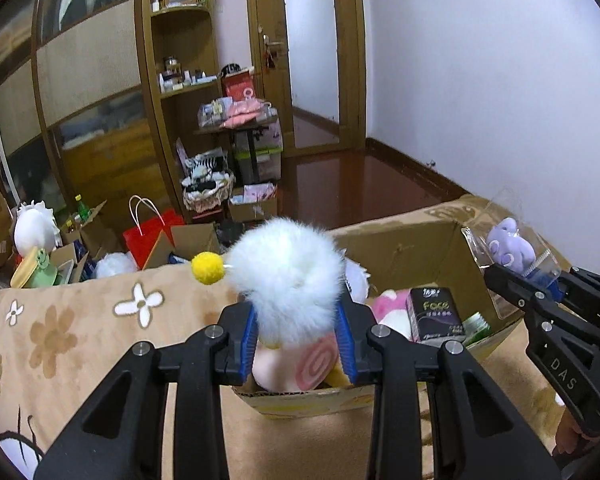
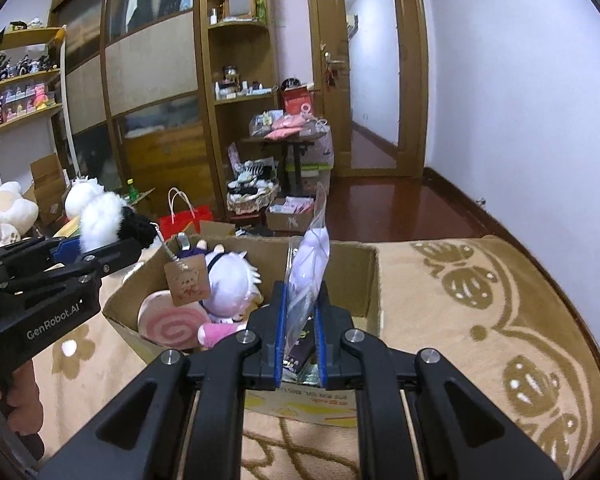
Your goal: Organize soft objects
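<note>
Your left gripper (image 1: 298, 334) has its blue pads clamped on a fluffy white fur pompom toy (image 1: 288, 272) with a small yellow ball at one end, held above the near-left corner of the open brown cardboard box (image 1: 400, 248) on the beige floral blanket (image 1: 80, 320). Your right gripper (image 2: 302, 330) is pinched narrow on a clear plastic bag holding a pale purple plush (image 2: 310, 264), over the box's right side.

To place these well, lower each hand until the toy sits inside the walls before you ease the fingers apart, and release one at a time so the hands do not crowd each other. Mind the hanging brown paper tag (image 2: 188, 282) and its chain; it could snag on the rim.

The box already holds a pink-swirl round cushion (image 2: 172, 322), a white-haired doll (image 2: 230, 280), something pink, and a dark tissue pack (image 1: 434, 314).
</note>
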{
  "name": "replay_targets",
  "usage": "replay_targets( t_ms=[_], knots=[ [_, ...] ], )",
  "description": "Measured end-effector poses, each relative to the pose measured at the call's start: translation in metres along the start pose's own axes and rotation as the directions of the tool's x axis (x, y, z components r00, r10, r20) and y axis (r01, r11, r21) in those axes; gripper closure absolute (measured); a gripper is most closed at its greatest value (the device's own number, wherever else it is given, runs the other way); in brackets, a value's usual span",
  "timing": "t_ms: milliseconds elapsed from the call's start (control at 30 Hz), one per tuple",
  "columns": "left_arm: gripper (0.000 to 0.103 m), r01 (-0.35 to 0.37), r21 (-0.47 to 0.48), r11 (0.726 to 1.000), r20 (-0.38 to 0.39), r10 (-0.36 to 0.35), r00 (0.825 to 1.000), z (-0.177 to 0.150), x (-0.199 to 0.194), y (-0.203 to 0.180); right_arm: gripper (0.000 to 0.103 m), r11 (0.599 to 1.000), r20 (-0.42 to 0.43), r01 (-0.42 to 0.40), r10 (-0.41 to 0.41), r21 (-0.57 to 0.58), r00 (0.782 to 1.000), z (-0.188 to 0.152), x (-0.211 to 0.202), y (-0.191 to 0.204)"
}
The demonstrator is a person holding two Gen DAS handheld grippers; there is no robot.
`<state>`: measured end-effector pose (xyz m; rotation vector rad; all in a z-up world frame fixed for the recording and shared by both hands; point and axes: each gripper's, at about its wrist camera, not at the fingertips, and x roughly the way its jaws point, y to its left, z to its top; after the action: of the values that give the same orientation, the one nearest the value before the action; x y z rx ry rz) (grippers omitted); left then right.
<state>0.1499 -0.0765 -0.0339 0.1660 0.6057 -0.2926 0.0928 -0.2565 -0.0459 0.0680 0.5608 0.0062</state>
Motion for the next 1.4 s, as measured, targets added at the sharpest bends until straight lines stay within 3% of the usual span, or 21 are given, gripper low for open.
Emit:
replay_targets(
  t_ms=[467,633,833,1000,1167,1300,1400],
  knots=[
    [0.067,0.014,0.032,0.999,-0.086,-0.011,0.996,-0.014,0.016,-0.008,0.088,0.998,-0.049,-0.063,0.065,0.031,0.997,-0.013,0.018,-0.002],
    [0.051,-0.012,0.021,1.0,-0.072,0.014,0.997,-0.014,0.013,-0.004,0.088,0.996,-0.069,-0.074,0.077,0.042,0.995,-0.015,0.022,-0.003],
    [0.045,-0.036,0.009,0.999,-0.073,0.036,0.997,-0.014,0.01,0.0,0.087,0.996,-0.077,-0.077,0.08,0.044,0.994,-0.015,0.024,-0.004],
    [0.033,-0.069,0.02,0.997,-0.065,0.07,0.995,-0.015,0.002,0.003,0.071,0.997,-0.076,-0.068,0.072,0.047,0.995,-0.016,0.024,-0.003],
    [0.017,-0.109,0.019,0.994,-0.039,0.11,0.993,-0.018,-0.015,0.009,0.071,0.997,-0.081,-0.065,0.068,0.036,0.994,-0.018,0.017,0.0],
    [0.014,-0.121,-0.008,0.993,-0.037,0.12,0.992,-0.022,-0.031,0.016,0.057,0.998,-0.065,-0.059,0.061,0.028,0.996,-0.015,0.005,0.003],
    [0.01,-0.13,-0.016,0.991,-0.026,0.129,0.991,-0.024,-0.043,0.019,0.055,0.999,-0.043,-0.051,0.052,0.018,0.998,-0.013,-0.009,0.004]
  ],
)
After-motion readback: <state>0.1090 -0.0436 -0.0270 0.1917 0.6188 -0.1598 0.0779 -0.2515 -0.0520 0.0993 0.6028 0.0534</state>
